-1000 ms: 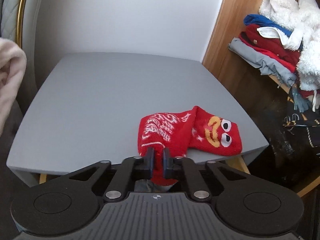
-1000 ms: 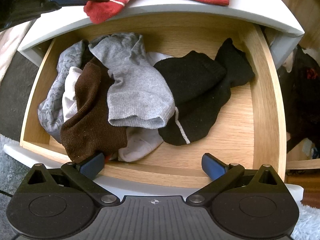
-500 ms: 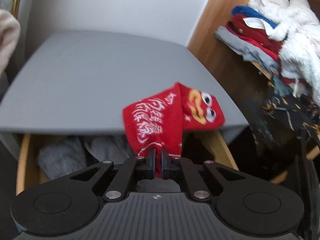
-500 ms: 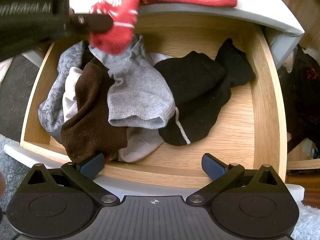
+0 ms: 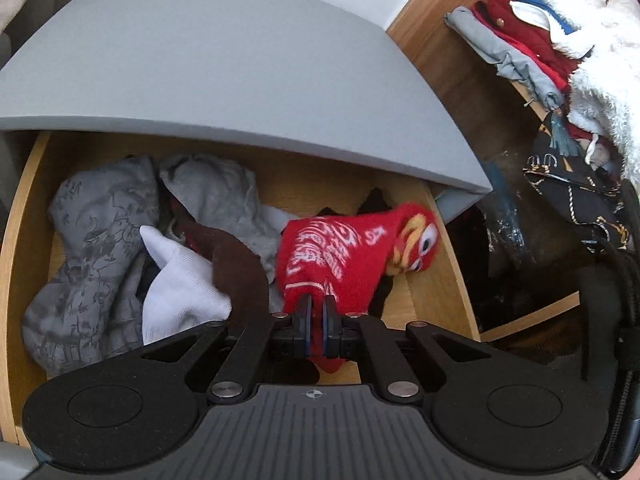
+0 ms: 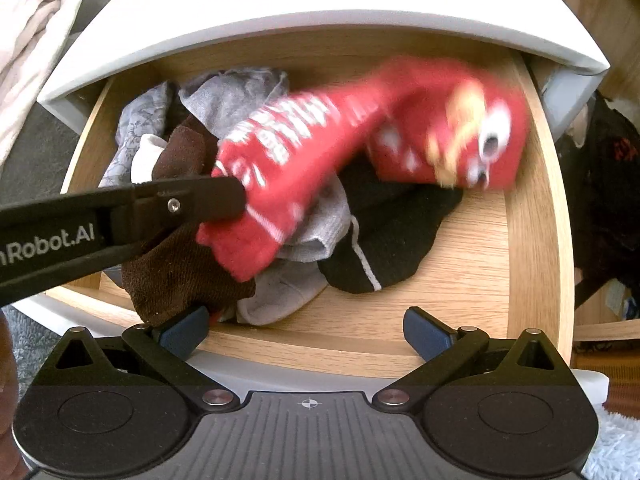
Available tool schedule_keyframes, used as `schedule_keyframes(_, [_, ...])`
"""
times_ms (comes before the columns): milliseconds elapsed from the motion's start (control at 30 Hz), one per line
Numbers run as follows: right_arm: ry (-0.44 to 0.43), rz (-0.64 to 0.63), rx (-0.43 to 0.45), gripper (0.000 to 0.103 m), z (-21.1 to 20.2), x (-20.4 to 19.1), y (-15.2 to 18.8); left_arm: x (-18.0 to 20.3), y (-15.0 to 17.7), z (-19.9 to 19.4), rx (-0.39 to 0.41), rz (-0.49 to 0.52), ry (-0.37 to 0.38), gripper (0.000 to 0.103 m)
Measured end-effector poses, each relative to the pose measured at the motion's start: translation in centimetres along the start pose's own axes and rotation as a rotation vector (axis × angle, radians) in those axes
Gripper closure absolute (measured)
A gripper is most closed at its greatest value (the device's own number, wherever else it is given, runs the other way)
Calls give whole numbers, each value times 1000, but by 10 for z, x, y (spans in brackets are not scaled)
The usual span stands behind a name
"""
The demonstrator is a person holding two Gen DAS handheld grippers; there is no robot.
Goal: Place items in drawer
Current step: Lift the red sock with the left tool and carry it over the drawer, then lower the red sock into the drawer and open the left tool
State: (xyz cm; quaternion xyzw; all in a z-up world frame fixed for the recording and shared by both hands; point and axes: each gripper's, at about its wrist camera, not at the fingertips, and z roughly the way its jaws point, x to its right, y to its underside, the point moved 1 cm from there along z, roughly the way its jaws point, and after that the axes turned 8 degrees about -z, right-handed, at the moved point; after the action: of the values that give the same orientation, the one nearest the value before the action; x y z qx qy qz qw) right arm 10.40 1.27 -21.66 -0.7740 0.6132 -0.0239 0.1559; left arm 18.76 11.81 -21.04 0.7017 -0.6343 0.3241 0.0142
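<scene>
One red sock (image 6: pixel 304 160) with white letters and a yellow-mouthed face hangs over the open drawer (image 6: pixel 536 216), above a pile with one brown sock (image 6: pixel 176 264), one black sock (image 6: pixel 396 232), one white sock (image 5: pixel 180 280) and a few grey ones. The right side of the wooden drawer floor is bare, and the grey table top (image 5: pixel 208 64) juts out over the back of the drawer. The left gripper (image 5: pixel 316 314) is squeezed tight on the red sock's cuff, and the right gripper (image 6: pixel 308 330) sits wide apart at the drawer's front edge, holding nothing.
</scene>
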Motion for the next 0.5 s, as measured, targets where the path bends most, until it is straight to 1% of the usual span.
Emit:
schedule_keyframes(100, [0, 0, 0, 1, 0, 0, -1, 2, 0, 2, 7, 15, -16, 96])
schedule_keyframes(233, [0, 0, 0, 1, 0, 0, -1, 7, 0, 3, 36, 64, -63, 95])
schedule_keyframes(367, [0, 0, 0, 1, 0, 0, 0, 12, -2, 2, 62, 80, -88, 94])
schedule_keyframes(433, [0, -1, 0, 0, 0, 0, 0, 13, -3, -3, 80, 87, -110, 89])
schedule_keyframes(467, [1, -1, 0, 0, 0, 0, 0, 13, -4, -4, 88, 89, -128, 79])
schedule_keyframes(500, [1, -1, 0, 0, 0, 0, 0, 13, -5, -5, 95, 91, -147, 67])
